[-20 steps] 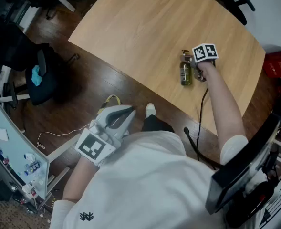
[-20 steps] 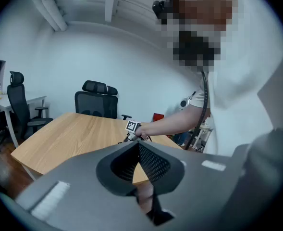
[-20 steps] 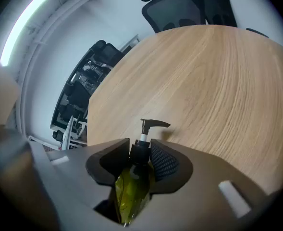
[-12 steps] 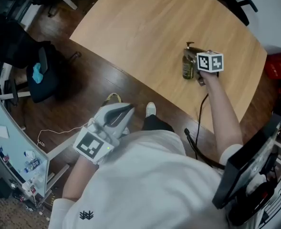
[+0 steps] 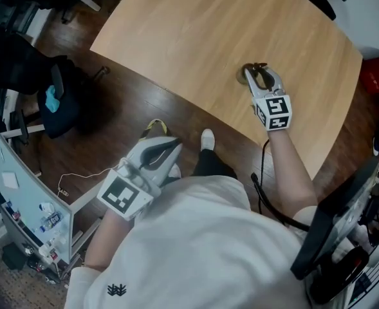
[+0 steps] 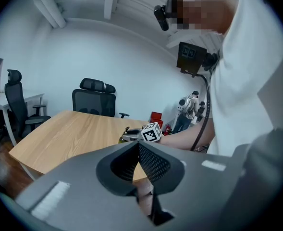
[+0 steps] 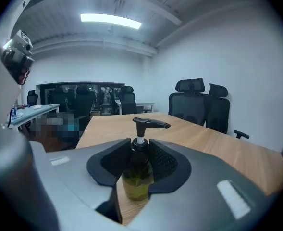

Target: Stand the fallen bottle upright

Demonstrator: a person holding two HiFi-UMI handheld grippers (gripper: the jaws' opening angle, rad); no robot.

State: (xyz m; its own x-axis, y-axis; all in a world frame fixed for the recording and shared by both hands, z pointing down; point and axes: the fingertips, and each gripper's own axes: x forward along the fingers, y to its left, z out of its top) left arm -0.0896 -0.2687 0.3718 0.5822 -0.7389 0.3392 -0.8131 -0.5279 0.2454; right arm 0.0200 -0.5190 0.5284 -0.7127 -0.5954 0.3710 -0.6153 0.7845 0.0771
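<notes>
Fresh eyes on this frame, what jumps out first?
The right claw is shut on a pump bottle of yellow-green liquid, which stands upright near the person's edge of the wooden table. The left claw hangs shut and empty, off the table beside the person's body.

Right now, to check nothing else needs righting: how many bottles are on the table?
1: a yellow-green plastic pump bottle, upright in the shut right hand-held gripper, close to the light wooden table's near edge. No other seems hidden.

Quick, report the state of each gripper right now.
Left gripper: shut, holding nothing.
Right gripper: shut on the upright pump bottle.
</notes>
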